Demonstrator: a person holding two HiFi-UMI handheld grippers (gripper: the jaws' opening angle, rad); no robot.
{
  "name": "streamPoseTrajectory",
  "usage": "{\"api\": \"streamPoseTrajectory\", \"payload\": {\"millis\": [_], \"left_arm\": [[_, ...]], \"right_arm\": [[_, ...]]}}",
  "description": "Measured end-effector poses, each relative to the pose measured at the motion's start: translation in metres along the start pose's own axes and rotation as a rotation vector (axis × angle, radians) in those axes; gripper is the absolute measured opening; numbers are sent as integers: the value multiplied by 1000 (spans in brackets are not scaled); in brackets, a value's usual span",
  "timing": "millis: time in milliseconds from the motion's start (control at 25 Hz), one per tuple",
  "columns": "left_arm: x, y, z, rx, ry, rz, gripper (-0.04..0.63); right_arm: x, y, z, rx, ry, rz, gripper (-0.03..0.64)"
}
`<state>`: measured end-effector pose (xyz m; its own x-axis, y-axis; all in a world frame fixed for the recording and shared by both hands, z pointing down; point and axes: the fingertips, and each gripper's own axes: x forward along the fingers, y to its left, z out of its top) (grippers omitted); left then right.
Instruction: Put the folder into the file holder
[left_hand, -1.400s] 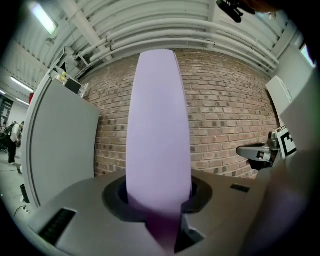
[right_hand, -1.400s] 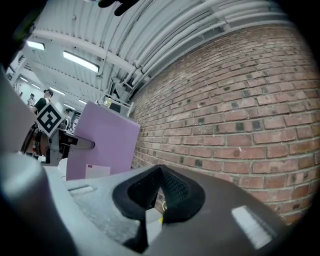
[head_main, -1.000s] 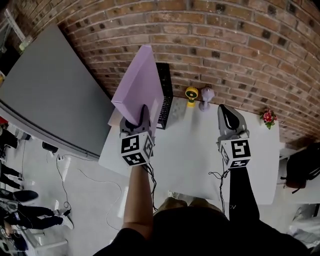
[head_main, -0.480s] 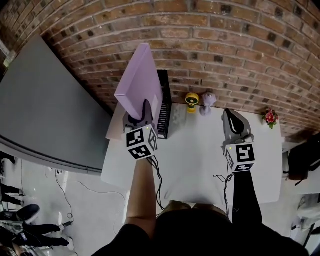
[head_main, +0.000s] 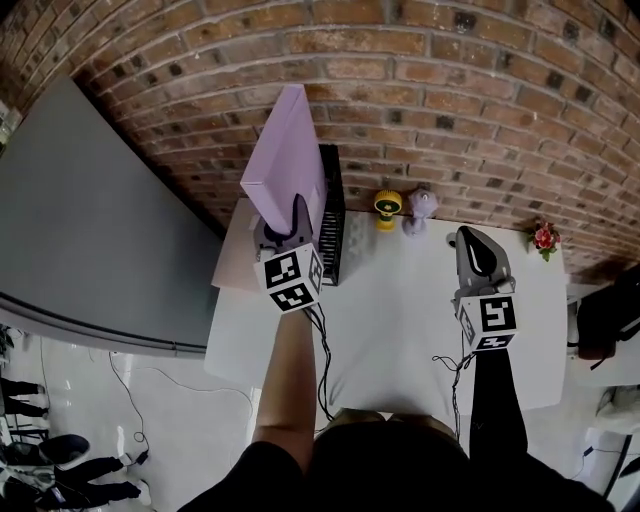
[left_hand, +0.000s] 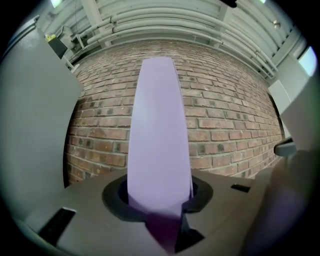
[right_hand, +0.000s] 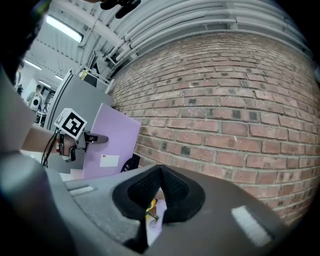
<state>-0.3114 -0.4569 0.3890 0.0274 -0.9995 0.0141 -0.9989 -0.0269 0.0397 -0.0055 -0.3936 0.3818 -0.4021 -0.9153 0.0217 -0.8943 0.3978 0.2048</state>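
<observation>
A grey panel leans at the far left, clear of the work. Next comes the folder, lilac and upright, edge-on to the left gripper. That gripper's jaws are clamped on the folder's near bottom edge, part-way closed with the sheet pinched between them. Holding it low and vertical probably keeps the free edge straight, so it can slide into a narrow slot rather than flop.

The folder is not in the holder yet. It hangs just left of it, above the table's back left corner, with its flat face about parallel to the black holder's side. By my reading, the move left is a short shift right and then down into a slot.

Further right, 1 yellow toy and 1 purple figure stand against the brick wall, out of the way.

The right gripper hovers level over the table's right half, jaws closed together on nothing. It seems parked, perhaps ready to steady the holder. A small flower sits at the far right.
</observation>
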Motion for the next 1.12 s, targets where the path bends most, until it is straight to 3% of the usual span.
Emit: {"api": "streamPoseTrajectory", "payload": {"millis": [480, 800, 1120], "left_arm": [[22, 2, -12, -26, -18, 4, 144], [30, -4, -13, 13, 103, -58, 183], [26, -13, -1, 46, 115, -112, 230]], "right_arm": [[4, -1, -5, -31, 33, -15, 0], [8, 5, -1, -20, 15, -6, 0], [3, 5, -3, -9, 10, -6, 0]]}}
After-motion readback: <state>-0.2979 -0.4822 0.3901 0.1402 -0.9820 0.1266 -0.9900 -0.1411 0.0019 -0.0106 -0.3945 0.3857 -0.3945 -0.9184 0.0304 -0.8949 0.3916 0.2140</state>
